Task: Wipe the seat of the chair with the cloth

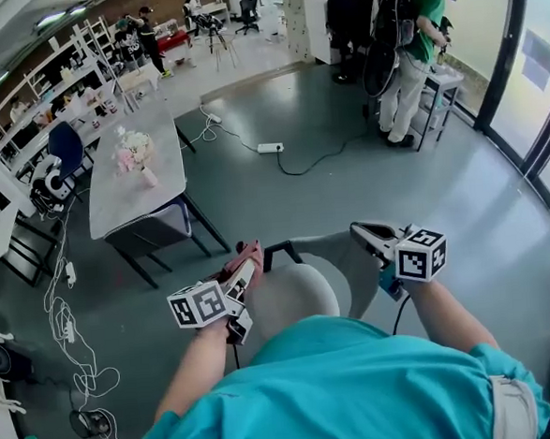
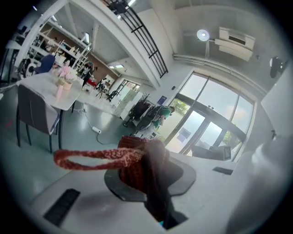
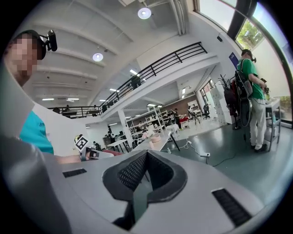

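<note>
Well, the left claw (image 1: 244,270) is clenched on the red knitted cloth (image 2: 130,165), one loop dangling, just at ten o'clock of the pale grey rounded chair seat (image 1: 295,302). The right claw (image 1: 368,235), pinched together on nothing, hovers at two o'clock, farther off.

A red knitted cloth (image 2: 98,158), loop trailing left, sits clamped between the left gripper (image 2: 145,157) fingers (image 2: 183,176), indoors.

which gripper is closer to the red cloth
Left. The left gripper has its jaws shut on the cloth. The right gripper is apart from it, off to its right, jaws shut on nothing.
</note>
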Available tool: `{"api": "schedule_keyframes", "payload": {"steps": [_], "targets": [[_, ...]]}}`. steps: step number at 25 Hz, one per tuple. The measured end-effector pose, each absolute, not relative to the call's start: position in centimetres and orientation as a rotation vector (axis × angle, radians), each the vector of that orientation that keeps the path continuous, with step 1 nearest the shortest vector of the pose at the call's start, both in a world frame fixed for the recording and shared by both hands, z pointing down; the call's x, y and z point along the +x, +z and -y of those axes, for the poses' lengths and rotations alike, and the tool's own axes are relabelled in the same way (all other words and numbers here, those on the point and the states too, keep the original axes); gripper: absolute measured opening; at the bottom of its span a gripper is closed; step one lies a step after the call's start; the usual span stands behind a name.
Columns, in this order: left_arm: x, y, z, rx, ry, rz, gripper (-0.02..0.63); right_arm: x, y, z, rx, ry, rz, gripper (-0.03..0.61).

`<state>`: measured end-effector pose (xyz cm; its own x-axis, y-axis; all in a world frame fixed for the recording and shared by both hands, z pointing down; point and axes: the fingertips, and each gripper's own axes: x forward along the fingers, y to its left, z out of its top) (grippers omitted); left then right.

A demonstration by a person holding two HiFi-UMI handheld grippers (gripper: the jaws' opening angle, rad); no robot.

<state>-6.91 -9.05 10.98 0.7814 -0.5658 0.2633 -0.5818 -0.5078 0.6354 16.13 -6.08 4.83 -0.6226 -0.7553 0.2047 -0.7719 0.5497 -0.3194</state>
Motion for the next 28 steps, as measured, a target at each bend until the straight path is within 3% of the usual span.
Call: {"api": "schedule_keyframes", "payload": {"steps": [10, 28], "targets": [[-7.5, 2.7, 8.7, 2.448, -0.039, 1.003, 0.063, 17.1, -1.8, 6.6, 1.358, 0.471, 2.801, -0.002], [-7.1, 2.4, 8.7, 2.499, -0.002, 1.013, 0.063, 16.7, -2.0, 6.6, 1.361, 0.402, 2.790, -0.003]]}}
